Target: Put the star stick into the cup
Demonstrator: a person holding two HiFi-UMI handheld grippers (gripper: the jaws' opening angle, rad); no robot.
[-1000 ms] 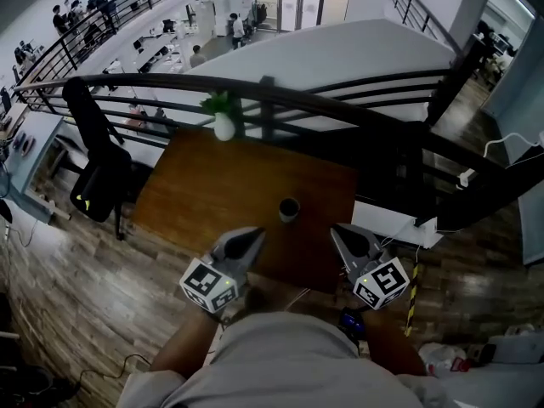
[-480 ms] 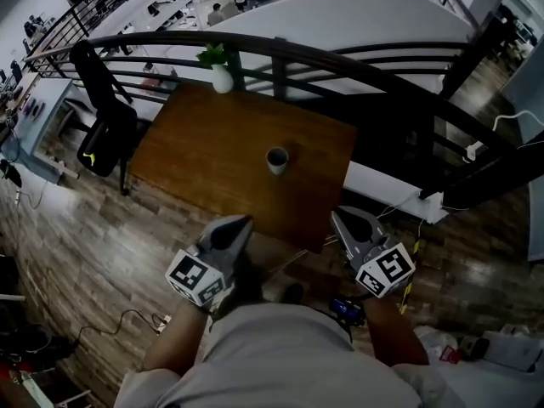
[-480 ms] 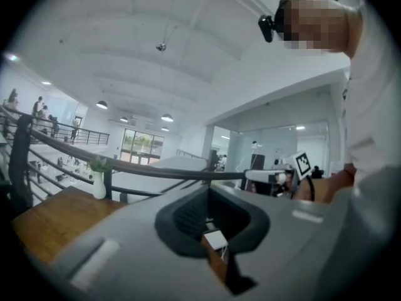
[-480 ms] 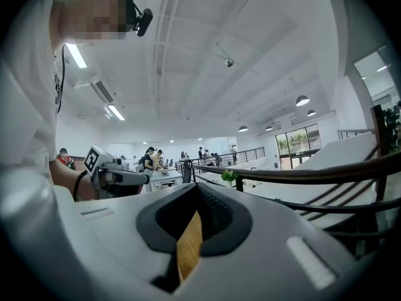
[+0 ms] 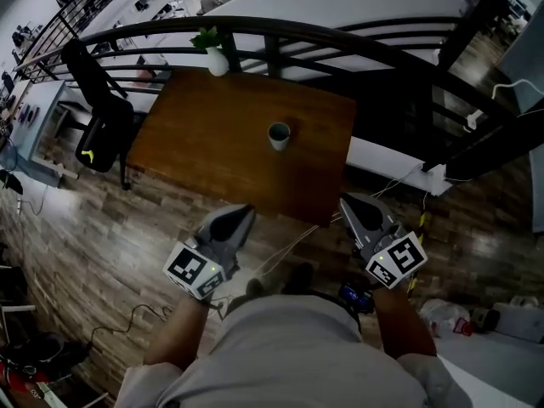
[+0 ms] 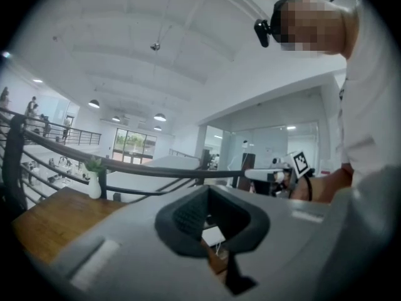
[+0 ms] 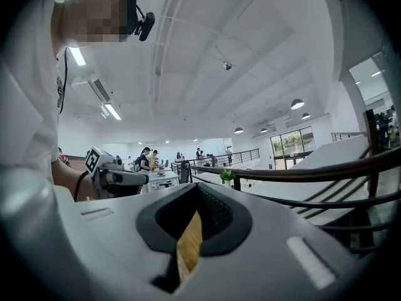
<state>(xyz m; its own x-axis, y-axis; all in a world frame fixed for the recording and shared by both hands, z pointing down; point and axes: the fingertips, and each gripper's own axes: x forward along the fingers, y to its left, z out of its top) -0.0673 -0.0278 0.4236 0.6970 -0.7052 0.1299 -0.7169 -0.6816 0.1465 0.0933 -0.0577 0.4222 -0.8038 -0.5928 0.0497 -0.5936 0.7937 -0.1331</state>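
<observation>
A small pale cup (image 5: 279, 135) stands upright near the middle of the brown wooden table (image 5: 212, 160). No star stick shows in any view. My left gripper (image 5: 240, 217) hangs over the plank floor, short of the table's near edge, jaws shut and empty. Level with it on the other side, my right gripper (image 5: 351, 206) is also shut with nothing held. Each gripper view looks up past its closed jaws. The left gripper view catches the right gripper (image 6: 276, 173), and the right gripper view catches the left gripper (image 7: 119, 177).
A white vase with a green plant (image 5: 214, 58) stands at the table's far edge, against a black railing (image 5: 340, 36). A black chair (image 5: 98, 126) sits left of the table. Cables and a white bag (image 5: 442, 317) lie on the floor.
The table and cup have drawn farther away in the head view. Both grippers, over the table's near edge a second ago, now hang over the floor, still shut.
</observation>
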